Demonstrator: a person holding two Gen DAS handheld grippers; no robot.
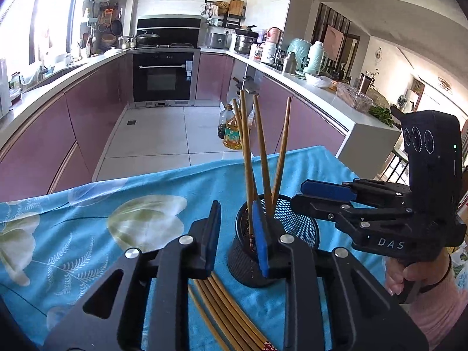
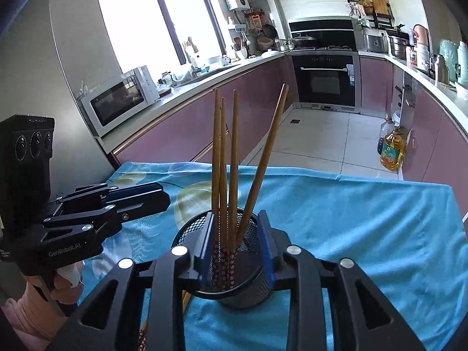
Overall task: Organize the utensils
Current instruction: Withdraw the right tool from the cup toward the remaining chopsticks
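Four chopsticks (image 2: 231, 158) stand in the black mesh cup (image 2: 234, 286) on the blue cloth (image 2: 365, 219), and more chopsticks (image 1: 222, 313) lie flat on the cloth beside it. The right gripper (image 2: 234, 245) has its jaws apart around the standing sticks and, as far as the view shows, does not press them. The left gripper (image 1: 234, 234) is also open and holds nothing. The sticks look light, stiff and smooth, so they may slip; I would take one near its middle. The cup could tip easily.
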